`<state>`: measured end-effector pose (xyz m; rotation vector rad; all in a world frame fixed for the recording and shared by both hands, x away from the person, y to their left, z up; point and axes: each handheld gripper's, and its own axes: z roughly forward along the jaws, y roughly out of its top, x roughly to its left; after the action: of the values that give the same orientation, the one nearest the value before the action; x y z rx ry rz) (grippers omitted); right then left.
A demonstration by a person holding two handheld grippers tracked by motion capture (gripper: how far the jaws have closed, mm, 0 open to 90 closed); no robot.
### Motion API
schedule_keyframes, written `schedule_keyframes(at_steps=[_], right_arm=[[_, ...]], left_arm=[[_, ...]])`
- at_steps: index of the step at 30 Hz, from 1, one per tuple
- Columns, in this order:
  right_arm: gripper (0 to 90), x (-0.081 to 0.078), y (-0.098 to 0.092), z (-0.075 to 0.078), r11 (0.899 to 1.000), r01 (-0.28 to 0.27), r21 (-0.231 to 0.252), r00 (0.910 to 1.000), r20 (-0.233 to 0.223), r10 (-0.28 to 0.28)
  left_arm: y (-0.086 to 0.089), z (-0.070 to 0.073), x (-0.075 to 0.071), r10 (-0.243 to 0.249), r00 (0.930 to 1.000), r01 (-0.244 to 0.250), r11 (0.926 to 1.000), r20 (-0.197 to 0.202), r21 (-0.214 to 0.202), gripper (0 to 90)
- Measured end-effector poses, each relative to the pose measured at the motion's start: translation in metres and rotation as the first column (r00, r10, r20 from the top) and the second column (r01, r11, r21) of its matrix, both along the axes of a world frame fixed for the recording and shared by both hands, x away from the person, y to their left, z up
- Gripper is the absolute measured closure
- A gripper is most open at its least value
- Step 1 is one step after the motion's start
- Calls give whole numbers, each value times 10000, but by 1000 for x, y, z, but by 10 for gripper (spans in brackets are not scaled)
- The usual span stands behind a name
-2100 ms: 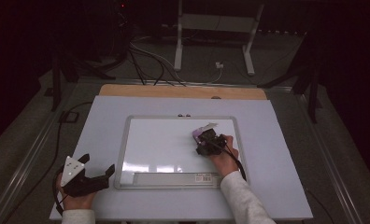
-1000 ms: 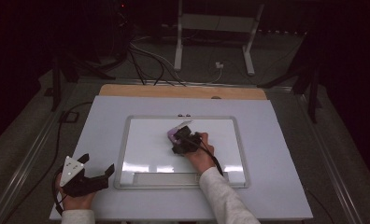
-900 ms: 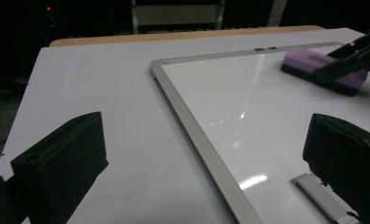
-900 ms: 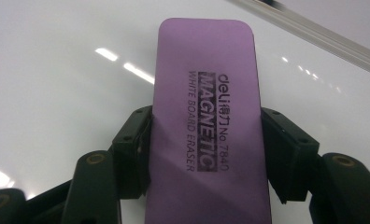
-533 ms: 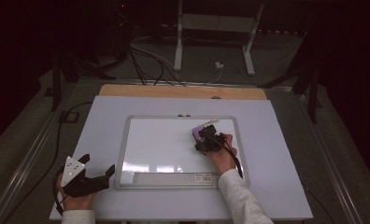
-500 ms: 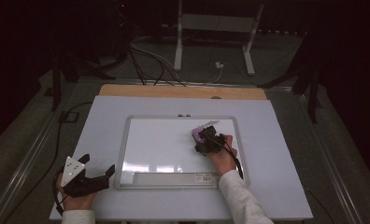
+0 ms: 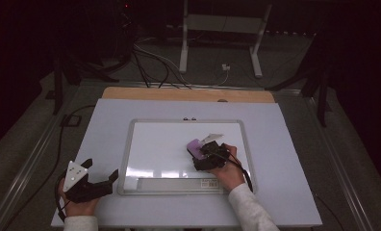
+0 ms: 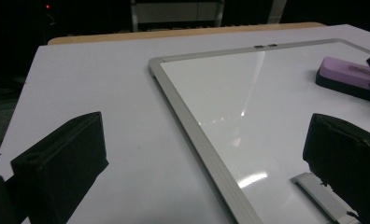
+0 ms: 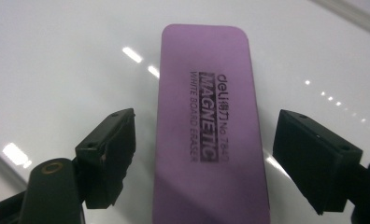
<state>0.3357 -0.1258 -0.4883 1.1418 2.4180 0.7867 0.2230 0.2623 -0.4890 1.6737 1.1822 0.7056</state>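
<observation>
The right tool (image 9: 202, 158) has just been opening; its jaws straddle the flat purple magnetic eraser (image 9: 206, 135) without pressing, on the silver-framed whiteboard (image 7: 131, 144). The left tool (image 7: 99, 180) rests wide open on the white surface (image 7: 285, 144).

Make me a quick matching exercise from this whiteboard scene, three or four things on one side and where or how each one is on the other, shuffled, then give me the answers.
1. eraser
2. left tongs
3. right tongs
4. whiteboard

A. open over the table, beside the board's frame
B. purple, lying flat on the board
C. white, silver-framed, wiped clean
D. just opened, jaws either side of the eraser, not pressing

Pairs: 1-B, 2-A, 3-D, 4-C
</observation>
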Motion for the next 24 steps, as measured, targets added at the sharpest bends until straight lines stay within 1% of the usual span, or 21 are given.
schedule_keyframes(at_steps=[1,2,4,5,6,7,8,9,10,12,13,15,18,20,24], right_arm=[[228,-3,-1,0,10000,-41,-69,9999,141,42],[228,-5,-1,0,9998,-57,-186,9998,179,60],[244,-8,-3,-5,9979,27,-650,9995,300,-7],[249,-7,-4,-7,9977,53,-675,9996,267,-35],[249,-5,-4,-9,9976,168,-667,9998,137,-160],[281,-5,-5,-11,9974,194,-694,9998,117,-186],[322,-4,-6,-12,9981,211,-571,9997,108,-205],[322,-4,-6,-12,9981,211,-571,9997,108,-205],[370,-4,-6,-11,9985,266,-485,9996,129,-260],[380,-3,-7,-11,9971,499,-576,9985,270,-484],[385,-1,-8,-12,9947,785,-658,9964,378,-761],[387,-1,-9,-12,9941,850,-674,9956,441,-821],[389,1,-12,-12,9905,1086,-839,9928,589,-1039],[389,3,-14,-12,9873,1309,-900,9900,640,-1254],[389,6,-16,-12,9828,1577,-965,9857,745,-1509]], left_arm=[[0,0,0,-8,10000,8,10000,2,1,6],[0,0,0,-12,10000,12,10000,22,-1,6],[0,0,1,-14,10000,14,10000,21,-8,6],[-1,0,1,-24,10000,24,10000,1,-18,5],[-1,0,1,-41,10000,41,10000,-14,26,5],[-1,0,2,-58,10000,58,10000,-17,49,6],[-2,0,2,-77,10000,77,10000,-25,37,6],[-2,0,2,-89,10000,89,9999,-30,61,6],[-2,0,2,-83,10000,83,10000,-22,45,6],[-1,0,1,-27,10000,27,10000,-14,18,5],[0,0,1,-14,10000,14,10000,2,-17,6],[0,0,1,-11,10000,11,10000,9,-13,5],[-1,0,1,-37,10000,37,10000,1,15,6],[-1,0,1,-55,10000,55,10000,19,30,6],[-1,0,1,-30,10000,30,10000,14,-6,6]])
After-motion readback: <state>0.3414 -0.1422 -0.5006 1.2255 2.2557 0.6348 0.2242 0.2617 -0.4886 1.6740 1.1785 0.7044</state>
